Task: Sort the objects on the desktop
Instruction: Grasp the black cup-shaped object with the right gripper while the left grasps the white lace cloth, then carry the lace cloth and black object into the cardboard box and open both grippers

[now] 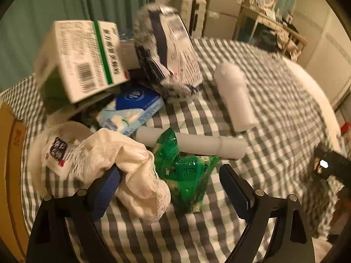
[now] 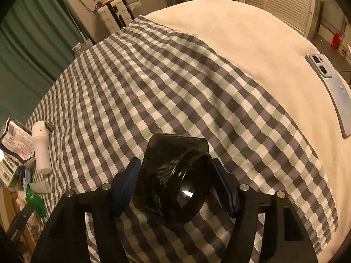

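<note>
In the left wrist view my left gripper (image 1: 171, 175) is open, its jaws set wide around a crumpled white bag (image 1: 122, 160) and a green net bag (image 1: 182, 166) on the checked cloth (image 1: 274, 100). Behind them lie a white tube (image 1: 197, 144), a white bottle (image 1: 234, 96), a blue tissue pack (image 1: 133, 107), a green-striped box (image 1: 87, 57) and a dark foil pouch (image 1: 171, 50). In the right wrist view my right gripper (image 2: 175, 186) is shut on a black jar (image 2: 175, 182), held over the checked cloth (image 2: 153, 76).
A phone (image 2: 333, 92) lies on the white cover (image 2: 252, 37) at the right. A cardboard box (image 1: 8, 164) stands at the left edge. The white bottle (image 2: 41, 149) and the pile sit far left in the right wrist view. Furniture stands behind.
</note>
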Available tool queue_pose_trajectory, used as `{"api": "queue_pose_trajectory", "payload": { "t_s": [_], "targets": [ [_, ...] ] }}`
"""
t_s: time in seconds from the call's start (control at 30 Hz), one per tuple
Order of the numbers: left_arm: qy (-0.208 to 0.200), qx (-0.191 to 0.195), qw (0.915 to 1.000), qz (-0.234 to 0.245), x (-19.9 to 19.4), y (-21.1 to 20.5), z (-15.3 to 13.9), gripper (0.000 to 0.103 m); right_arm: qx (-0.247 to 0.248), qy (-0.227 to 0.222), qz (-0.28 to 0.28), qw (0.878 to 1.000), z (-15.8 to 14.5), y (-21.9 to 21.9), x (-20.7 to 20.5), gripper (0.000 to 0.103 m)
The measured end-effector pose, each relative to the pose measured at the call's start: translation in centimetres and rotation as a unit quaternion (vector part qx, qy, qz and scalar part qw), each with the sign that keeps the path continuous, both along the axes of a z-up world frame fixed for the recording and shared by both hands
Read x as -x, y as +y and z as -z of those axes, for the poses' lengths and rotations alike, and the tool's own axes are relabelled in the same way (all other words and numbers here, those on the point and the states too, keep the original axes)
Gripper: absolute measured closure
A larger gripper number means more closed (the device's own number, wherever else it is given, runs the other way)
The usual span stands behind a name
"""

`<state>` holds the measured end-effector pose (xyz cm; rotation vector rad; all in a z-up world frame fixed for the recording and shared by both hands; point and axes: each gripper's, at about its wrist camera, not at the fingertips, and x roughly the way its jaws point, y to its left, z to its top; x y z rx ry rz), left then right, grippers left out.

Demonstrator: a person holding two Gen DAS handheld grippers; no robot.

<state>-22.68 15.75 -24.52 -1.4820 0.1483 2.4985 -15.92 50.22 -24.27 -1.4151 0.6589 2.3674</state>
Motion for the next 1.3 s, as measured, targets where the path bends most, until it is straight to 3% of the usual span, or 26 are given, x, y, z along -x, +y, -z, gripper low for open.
{"api": "queue_pose_trajectory", "payload": {
  "t_s": [0.1, 0.17, 0.23, 0.33, 0.67, 1.03, 1.17, 1.3],
  "targets": [
    [-0.022, 0.017, 0.9996, 0.005, 0.7, 0.3, 1.8, 0.01, 0.002, 0.001, 0.001, 1.0, 0.0, 0.0, -0.1, 0.038],
    [-0.011, 0.003, 0.9999, 0.009, 0.7, 0.1, 1.8, 0.011, 0.002, 0.002, 0.001, 1.0, 0.0, 0.0, -0.2, 0.038],
    [0.002, -0.006, 0.9999, 0.013, 0.4, -0.2, 1.5, 0.038, 0.003, 0.003, 0.002, 1.0, 0.0, 0.0, -0.2, 0.038],
    [0.004, -0.014, 0.9996, 0.025, 0.1, -0.6, 0.6, 0.05, 0.005, 0.007, 0.002, 1.0, -0.1, 0.0, -0.4, 0.038],
    [0.017, -0.055, 0.9975, 0.041, -1.5, -1.2, -4.0, 0.074, 0.009, 0.032, -0.003, 0.999, -2.6, -0.4, -2.2, 0.039],
    [0.036, -0.093, 0.9937, 0.051, -6.8, -6.8, -9.0, 0.076, 0.015, 0.095, -0.047, 0.994, -9.2, -3.6, -2.8, 0.039],
    [0.034, -0.107, 0.9923, 0.053, -8.1, -7.8, -10.6, 0.064, 0.013, 0.104, -0.066, 0.992, -10.9, -5.0, -3.1, 0.039],
    [0.057, -0.131, 0.989, 0.038, -8.9, -9.4, -12.4, 0.063, 0.007, 0.119, -0.086, 0.989, -12.8, -6.6, -3.7, 0.039]
  ]
}}
